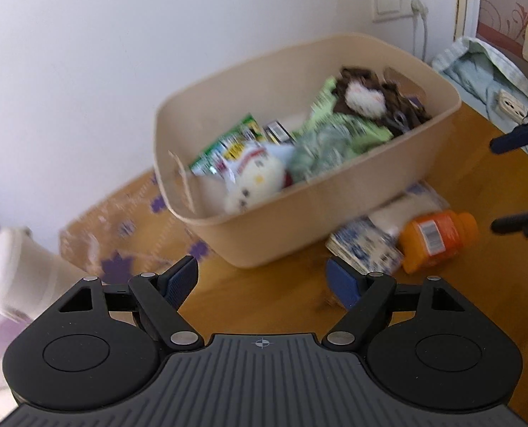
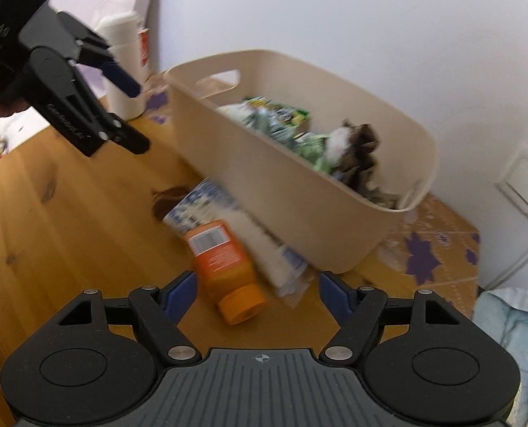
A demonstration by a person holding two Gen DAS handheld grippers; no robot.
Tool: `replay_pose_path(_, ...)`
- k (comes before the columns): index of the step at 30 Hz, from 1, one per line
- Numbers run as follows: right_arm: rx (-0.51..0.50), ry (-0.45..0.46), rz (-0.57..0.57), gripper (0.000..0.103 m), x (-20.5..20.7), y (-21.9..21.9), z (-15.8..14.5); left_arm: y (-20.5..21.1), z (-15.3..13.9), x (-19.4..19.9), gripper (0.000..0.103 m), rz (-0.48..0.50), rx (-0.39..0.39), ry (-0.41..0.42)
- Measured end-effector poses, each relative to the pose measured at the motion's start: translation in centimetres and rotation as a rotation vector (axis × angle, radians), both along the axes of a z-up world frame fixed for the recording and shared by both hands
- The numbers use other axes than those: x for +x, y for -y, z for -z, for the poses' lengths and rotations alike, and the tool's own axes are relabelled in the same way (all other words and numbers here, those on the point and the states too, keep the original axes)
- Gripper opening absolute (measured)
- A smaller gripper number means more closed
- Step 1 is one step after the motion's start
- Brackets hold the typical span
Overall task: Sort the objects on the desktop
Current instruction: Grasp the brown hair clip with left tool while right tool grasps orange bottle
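Left tongs (image 1: 262, 279): I see the jaws spread wide and empty, bare tabletop (image 1: 264, 295) between the blue pads; the bin sits at 12 o'clock beyond them.
Right tongs (image 2: 256, 293): jaws stand wide apart with nothing gripped; the bottle's cap end lies between the pads, but neither pad touches it.
Orange bottle (image 2: 224, 263): it lies on its side on the tabletop, cap toward my right camera, just outside the bin's near wall; from the left camera it sits at 2 o'clock.
Bottle handling (my judgement): rigid plastic, smooth and round, likely to roll or slip; I would close across the labelled body, not the tapering cap.
Blue-and-white packet (image 2: 207, 206): it lies flat, touching the bottle and tucked against the bin's foot.
Packet handling (my judgement): soft, light, crinkly film; pinch one free edge, since the middle will buckle.
Beige bin (image 1: 335, 213): it holds a white plush toy (image 1: 256, 181), green packets (image 1: 338, 135) and a brown plush (image 1: 367, 99).
Task state (my judgement): two items remain outside the bin.
Image quality: motion blur softens labels; I cannot read them.
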State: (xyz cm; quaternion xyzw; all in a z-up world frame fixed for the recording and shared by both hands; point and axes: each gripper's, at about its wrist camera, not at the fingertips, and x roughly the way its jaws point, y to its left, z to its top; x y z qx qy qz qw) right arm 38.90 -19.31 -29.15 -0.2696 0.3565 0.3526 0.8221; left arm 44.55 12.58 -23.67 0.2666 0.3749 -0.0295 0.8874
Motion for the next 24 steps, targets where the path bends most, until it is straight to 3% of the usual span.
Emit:
replay_pose_path(8,-0.043,-0.036,-0.068,0.076,-0.3,-1.8,1.6,0.8,3.5,0.6,0.081,-0.002,-0.005,-0.075)
replay_pose_path(24,-0.032,-0.093,-0.06,0.074,2.3,-3.1,3.7,0.1,6.7,4.3,0.081,-0.074,-0.069,-0.18)
